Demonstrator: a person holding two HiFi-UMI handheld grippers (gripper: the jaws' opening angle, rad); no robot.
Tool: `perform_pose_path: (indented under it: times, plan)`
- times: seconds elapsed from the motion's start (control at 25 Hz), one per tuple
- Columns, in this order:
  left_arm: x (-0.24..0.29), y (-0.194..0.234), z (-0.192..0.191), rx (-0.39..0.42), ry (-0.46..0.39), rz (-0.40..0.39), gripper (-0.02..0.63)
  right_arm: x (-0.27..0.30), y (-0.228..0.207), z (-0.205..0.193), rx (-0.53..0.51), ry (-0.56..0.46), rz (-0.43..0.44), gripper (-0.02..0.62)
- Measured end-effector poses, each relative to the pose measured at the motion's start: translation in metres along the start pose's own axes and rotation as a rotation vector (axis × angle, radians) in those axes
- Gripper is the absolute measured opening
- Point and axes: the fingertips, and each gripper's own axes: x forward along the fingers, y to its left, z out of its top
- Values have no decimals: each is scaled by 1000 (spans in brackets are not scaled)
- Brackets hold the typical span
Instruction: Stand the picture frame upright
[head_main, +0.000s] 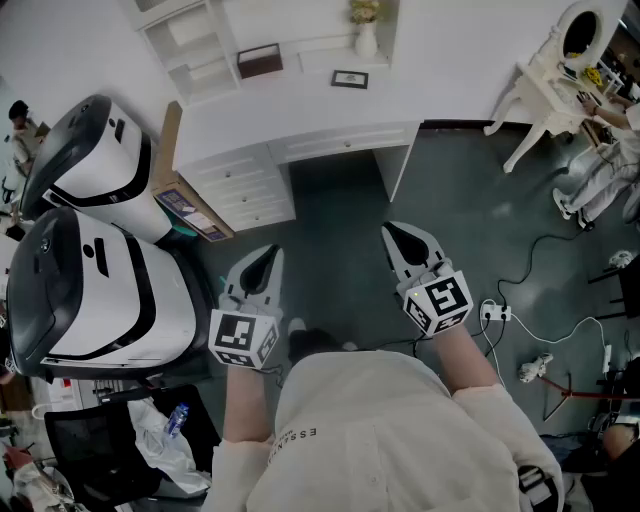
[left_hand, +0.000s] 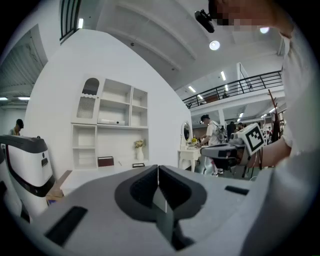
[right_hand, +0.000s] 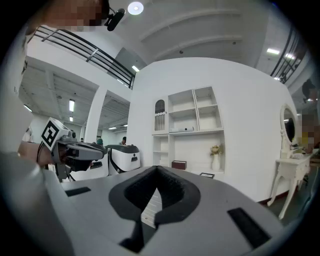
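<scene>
Both left gripper (head_main: 270, 254) and right gripper (head_main: 393, 234) clenched empty; vase (head_main: 366, 40) seemingly holds flowers (head_main: 364, 11).

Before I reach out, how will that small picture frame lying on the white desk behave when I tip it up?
The picture frame looks thin and rigid, so it is probably light and stiff. It lies flat on the smooth desk, so it may slide rather than lift. The vase stands close behind it, and a slip could knock that.
</scene>
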Motion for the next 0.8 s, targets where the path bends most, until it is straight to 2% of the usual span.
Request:
perform_pose_path:
  times: [0.52, 0.72, 0.8]
  plan:
    - [-8, -9, -5, -42, -16, -8, 2, -10, 8, -2, 0, 8, -1, 15]
    - [-5, -18, -16, -23, 37, -25, 6, -12, 0, -7, -11, 6, -50, 15]
    - [-3, -18, -19, -16, 54, -10, 44, -13, -7, -12, 15, 19, -77, 18]
